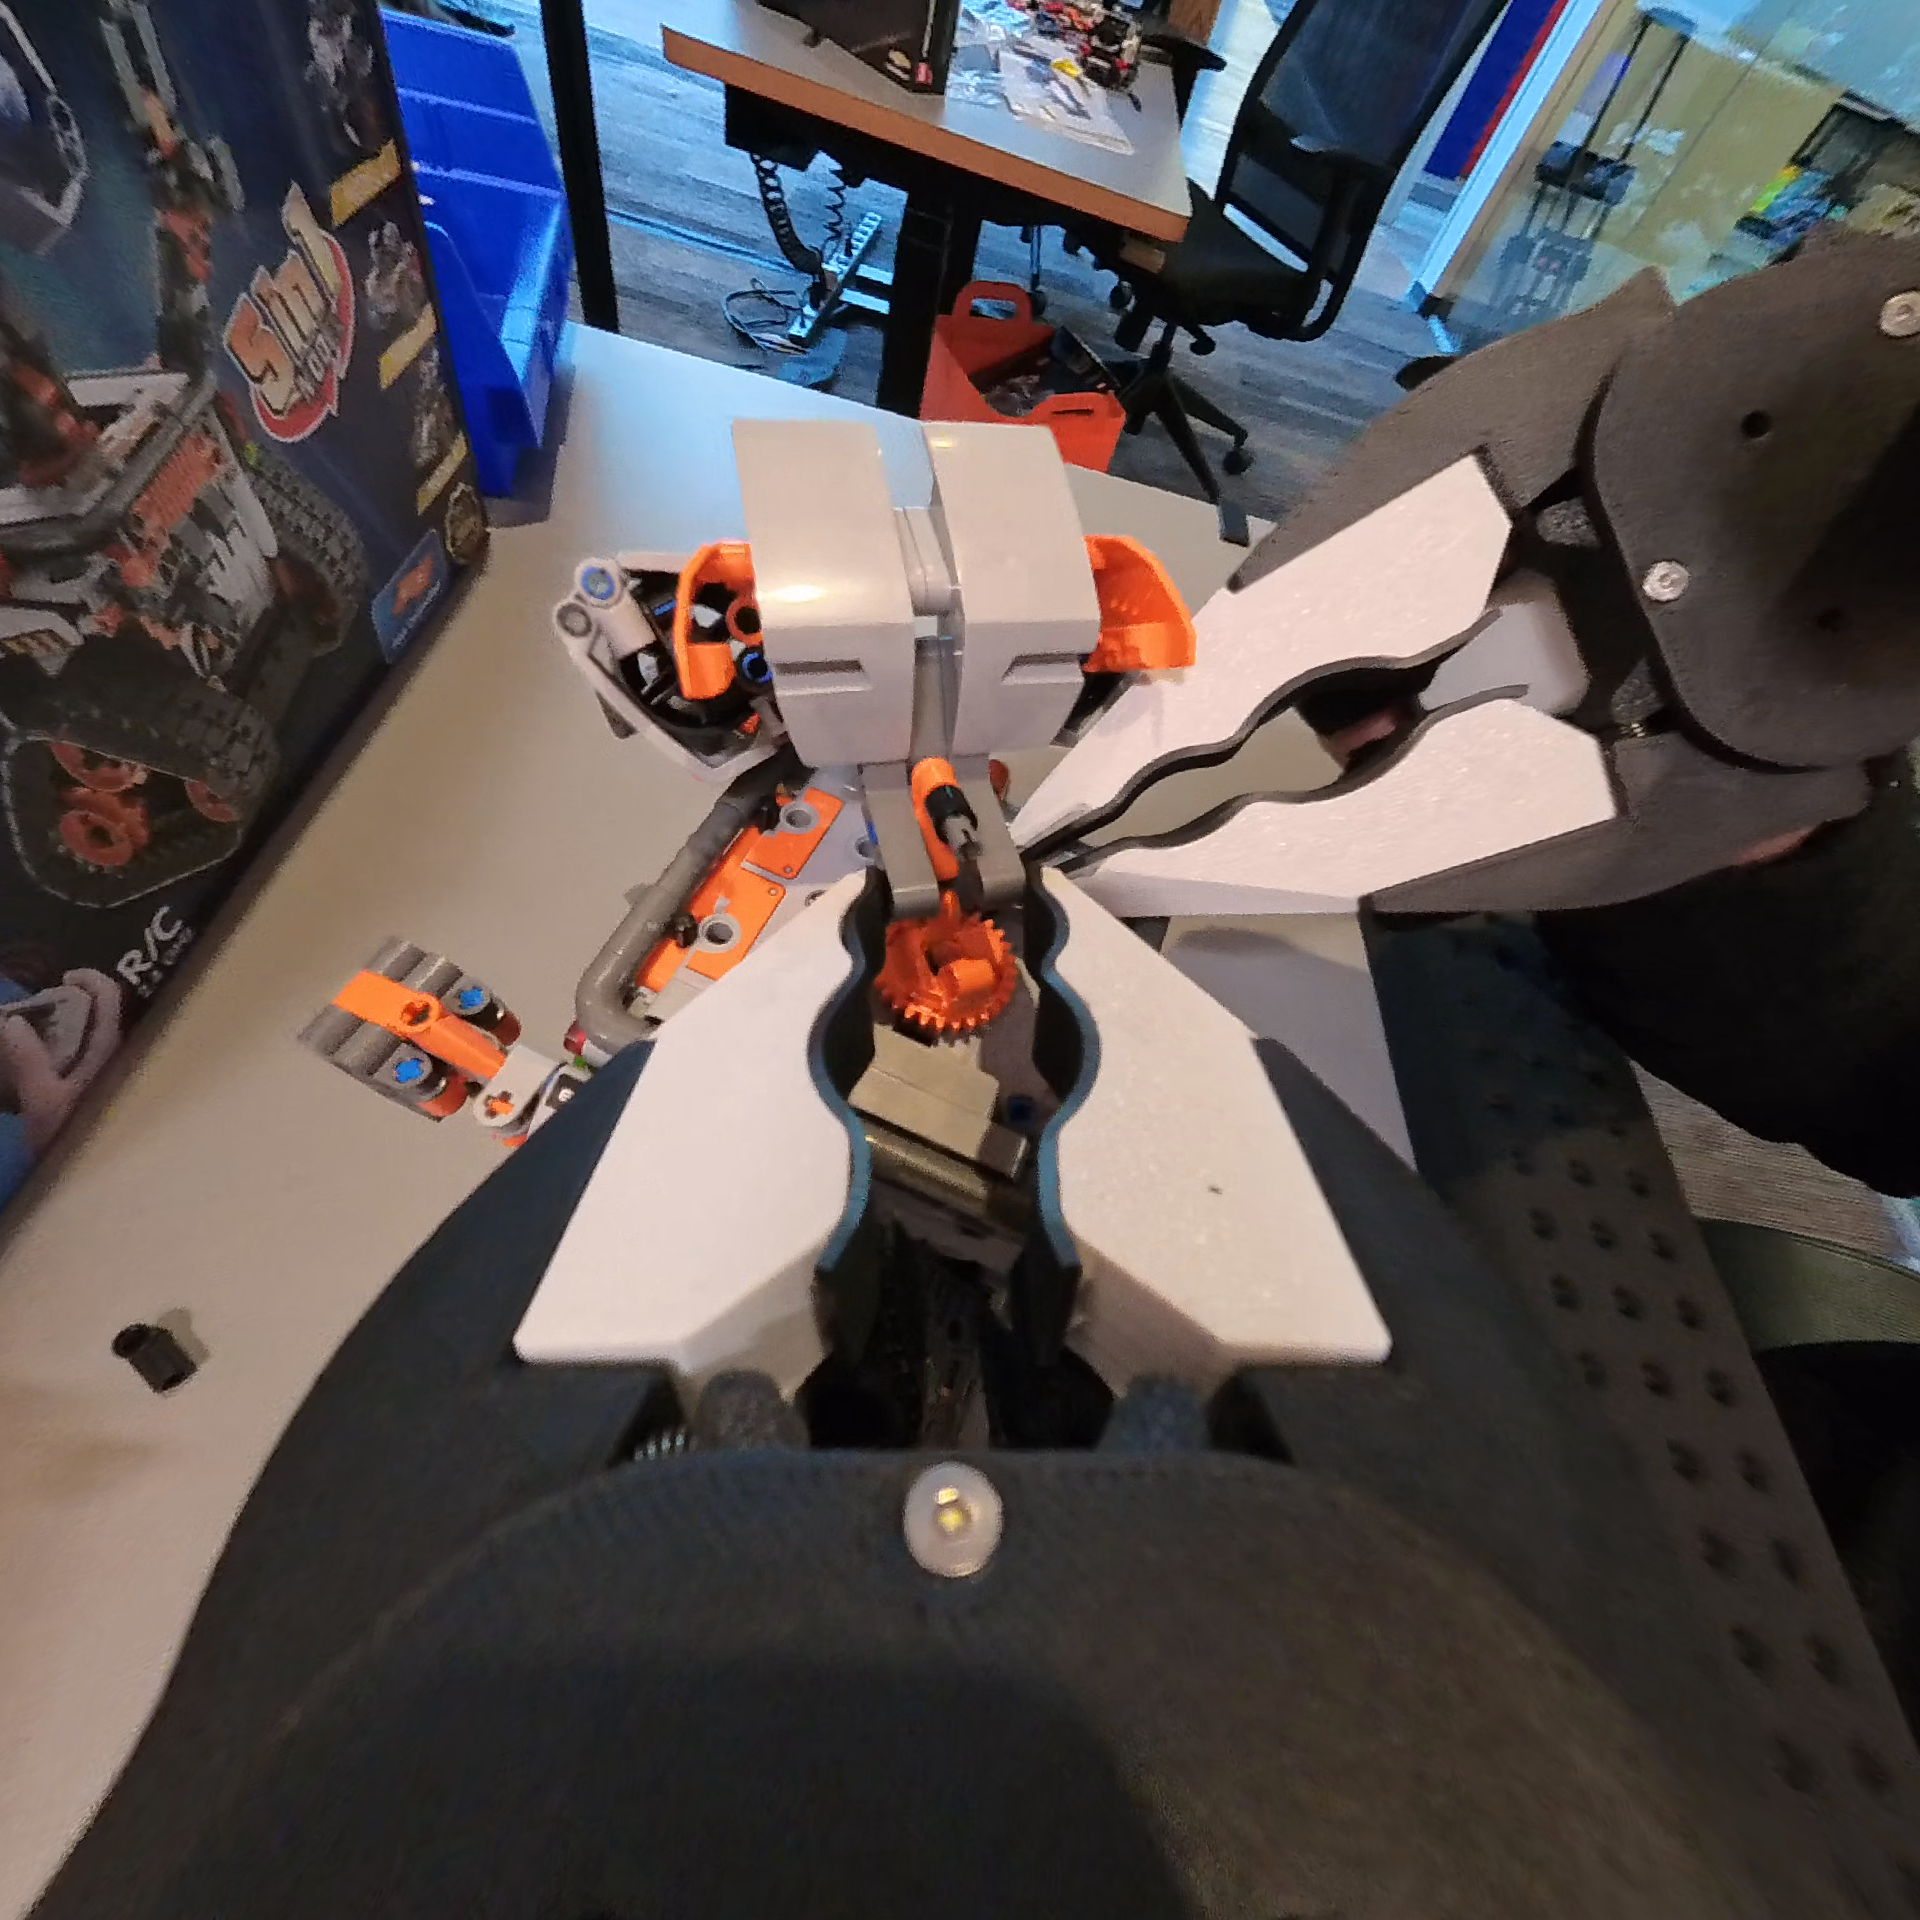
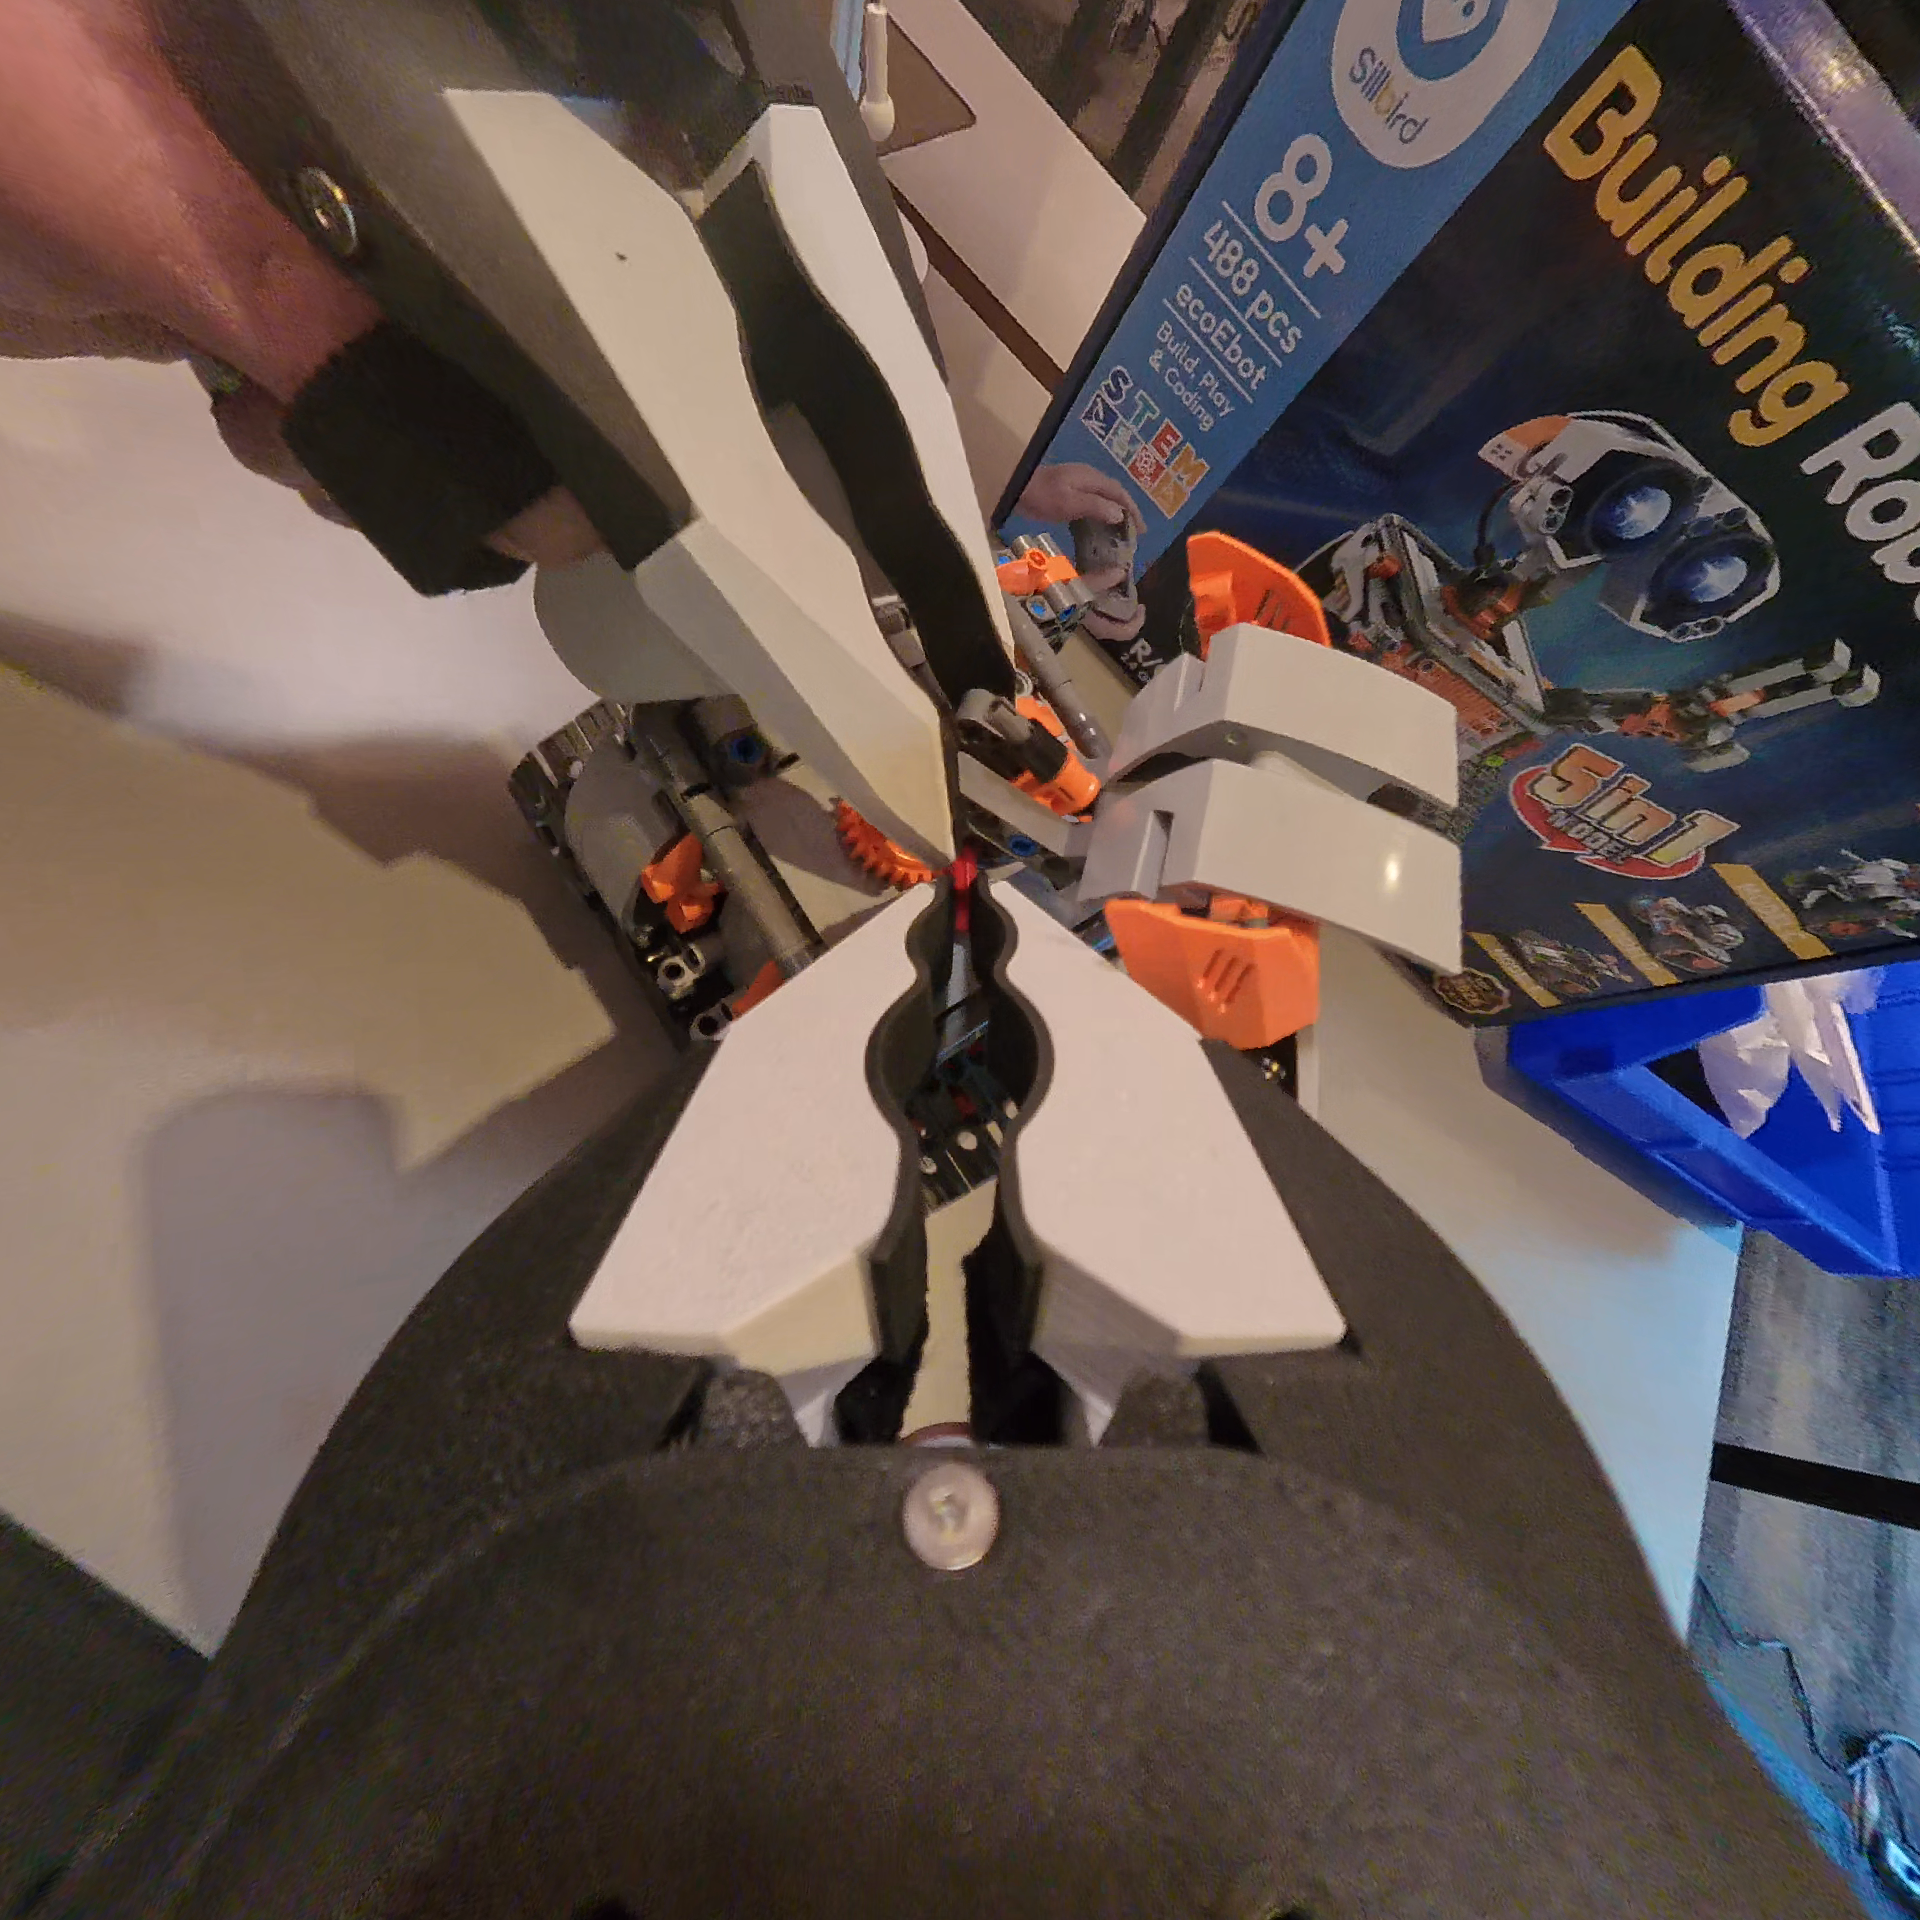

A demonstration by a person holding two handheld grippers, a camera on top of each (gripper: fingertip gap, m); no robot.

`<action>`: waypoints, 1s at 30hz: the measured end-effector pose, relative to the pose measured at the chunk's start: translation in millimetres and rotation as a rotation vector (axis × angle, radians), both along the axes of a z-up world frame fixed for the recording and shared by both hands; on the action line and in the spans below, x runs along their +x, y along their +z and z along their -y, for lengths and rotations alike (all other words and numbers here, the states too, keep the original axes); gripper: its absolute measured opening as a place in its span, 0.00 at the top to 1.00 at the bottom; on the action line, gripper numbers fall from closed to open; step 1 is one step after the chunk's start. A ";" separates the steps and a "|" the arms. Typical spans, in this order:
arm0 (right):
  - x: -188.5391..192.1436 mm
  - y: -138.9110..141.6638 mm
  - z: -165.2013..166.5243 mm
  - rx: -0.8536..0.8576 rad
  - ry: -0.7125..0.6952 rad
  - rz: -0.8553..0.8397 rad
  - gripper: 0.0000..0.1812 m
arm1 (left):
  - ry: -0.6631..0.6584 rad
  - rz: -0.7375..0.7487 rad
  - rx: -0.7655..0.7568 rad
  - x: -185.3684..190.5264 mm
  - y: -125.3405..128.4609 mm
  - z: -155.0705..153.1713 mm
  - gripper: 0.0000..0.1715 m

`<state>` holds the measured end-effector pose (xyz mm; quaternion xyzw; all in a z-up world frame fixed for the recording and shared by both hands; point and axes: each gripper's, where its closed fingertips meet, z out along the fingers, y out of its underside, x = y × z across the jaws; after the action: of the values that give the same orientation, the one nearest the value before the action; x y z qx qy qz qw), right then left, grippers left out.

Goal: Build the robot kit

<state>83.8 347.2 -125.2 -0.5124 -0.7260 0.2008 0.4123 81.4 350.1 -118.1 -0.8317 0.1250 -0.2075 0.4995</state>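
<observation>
Right of model, blue plastic bin (image 2: 1704, 1122) holds white crumpled bags (image 2: 1797, 1049). My left gripper (image 1: 951, 894) clamps grey-orange brick robot model (image 1: 914, 613); right gripper (image 2: 961, 894) nearly closed, pinching small red pin (image 2: 964, 883).

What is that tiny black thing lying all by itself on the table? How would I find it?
Start at the big toy box standing on the left of the white table, then look down toward the near edge. There, well apart from the orange-and-grey brick robot, lies the small black tube piece. It is the only loose part that is all black, with nothing touching it.
</observation>
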 end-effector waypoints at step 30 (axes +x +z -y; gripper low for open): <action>-3.3 0.2 -1.7 -0.097 -0.068 0.028 1.00 | 0.146 0.015 -0.001 -2.8 1.7 -2.9 0.86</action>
<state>80.5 348.9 -125.1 -0.5591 -0.7033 0.2145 0.3832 78.6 353.0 -116.4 -0.8374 0.0602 -0.1769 0.5137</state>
